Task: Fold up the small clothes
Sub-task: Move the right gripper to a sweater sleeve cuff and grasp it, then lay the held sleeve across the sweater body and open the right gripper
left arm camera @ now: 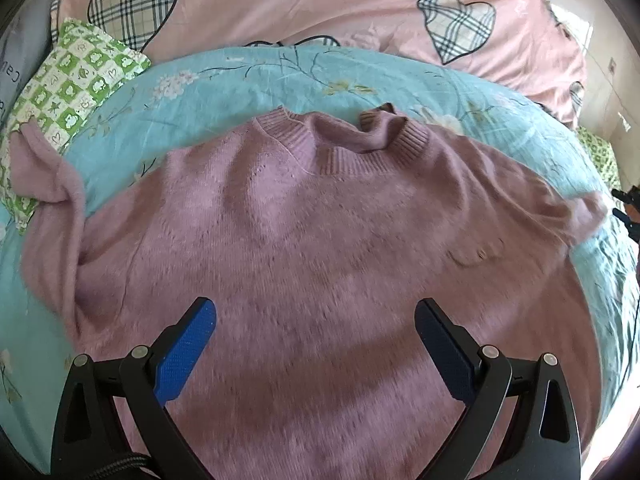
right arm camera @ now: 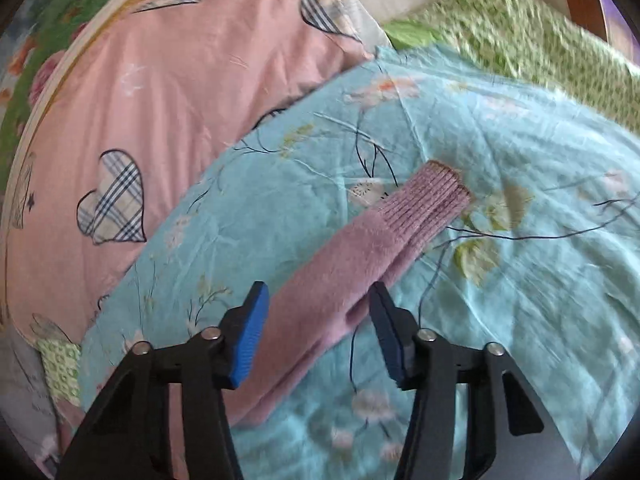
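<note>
A fuzzy mauve-pink sweater (left arm camera: 304,248) lies spread flat on the turquoise floral sheet (left arm camera: 224,84), ribbed collar (left arm camera: 344,140) at the far side. Its left sleeve (left arm camera: 52,184) bends up over a green checked pillow. My left gripper (left arm camera: 316,320) is open and hovers over the lower body of the sweater, holding nothing. In the right wrist view the right sleeve (right arm camera: 344,268) lies stretched out on the sheet, ribbed cuff (right arm camera: 428,204) pointing away. My right gripper (right arm camera: 318,308) is open, its jaws standing on either side of the sleeve without pinching it.
A pink quilt with plaid hearts (left arm camera: 320,4) is bunched behind the sheet, also in the right wrist view (right arm camera: 132,120). A green checked pillow (left arm camera: 76,80) lies at far left. A green leaf-print cloth (right arm camera: 532,40) lies at the far right edge.
</note>
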### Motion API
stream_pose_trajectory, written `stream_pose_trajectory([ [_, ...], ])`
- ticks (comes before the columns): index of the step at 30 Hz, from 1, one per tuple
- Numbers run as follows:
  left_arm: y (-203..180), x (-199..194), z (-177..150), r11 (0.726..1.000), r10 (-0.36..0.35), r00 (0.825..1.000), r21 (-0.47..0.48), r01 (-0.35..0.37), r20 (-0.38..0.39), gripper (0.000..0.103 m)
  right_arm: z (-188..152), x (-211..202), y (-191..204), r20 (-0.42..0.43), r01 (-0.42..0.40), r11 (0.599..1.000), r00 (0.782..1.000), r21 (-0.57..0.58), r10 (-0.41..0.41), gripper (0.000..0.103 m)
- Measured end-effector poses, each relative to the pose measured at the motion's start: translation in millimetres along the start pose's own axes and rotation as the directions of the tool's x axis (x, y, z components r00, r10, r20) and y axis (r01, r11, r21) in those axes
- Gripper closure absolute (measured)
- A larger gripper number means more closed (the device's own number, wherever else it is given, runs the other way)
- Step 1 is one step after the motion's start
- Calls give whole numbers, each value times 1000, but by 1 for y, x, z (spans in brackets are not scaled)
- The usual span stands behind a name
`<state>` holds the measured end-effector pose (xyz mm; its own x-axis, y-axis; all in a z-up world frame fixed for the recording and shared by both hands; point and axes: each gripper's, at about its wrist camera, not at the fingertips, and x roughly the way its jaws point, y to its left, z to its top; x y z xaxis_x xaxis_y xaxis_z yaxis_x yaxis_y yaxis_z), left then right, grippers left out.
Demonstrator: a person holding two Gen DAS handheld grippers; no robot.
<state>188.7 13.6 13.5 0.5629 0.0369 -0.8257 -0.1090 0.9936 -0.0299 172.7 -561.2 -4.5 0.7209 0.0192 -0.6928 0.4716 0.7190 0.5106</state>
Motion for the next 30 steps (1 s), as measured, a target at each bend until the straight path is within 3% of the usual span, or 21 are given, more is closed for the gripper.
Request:
stream_pose_trajectory([
  [5,9,20,9,999,22,1000,-26,-22,-16,3,15,33,-15,-47,44,999,998,31,-42,62],
  [9,17,29,6,999,24,999,-46,-26,-34,3,19,39,-14,-22,41,999,999,15,-40,95],
  [13,26,28,-1,998,18,999,-64,-20,-38,3,16,26,3,26,-2,1000,1000,-29,3,97],
  [20,32,11,-9,996,-16,1000,-89,16,-5,3,5,-12,69,16,-202,970,978,-133,206,98],
  [24,34,0,-15,995,-30,999,-93,31,16,3,-22,-40,143,-58,-359,899,932,-248,357,99],
  [27,40,-8,-21,994,-38,999,-106,41,27,3,-60,-53,209,-166,-501,808,866,-310,473,99],
  [30,51,-16,-30,989,-52,998,-134,56,34,3,-94,-50,258,-272,-588,735,809,-338,521,99],
])
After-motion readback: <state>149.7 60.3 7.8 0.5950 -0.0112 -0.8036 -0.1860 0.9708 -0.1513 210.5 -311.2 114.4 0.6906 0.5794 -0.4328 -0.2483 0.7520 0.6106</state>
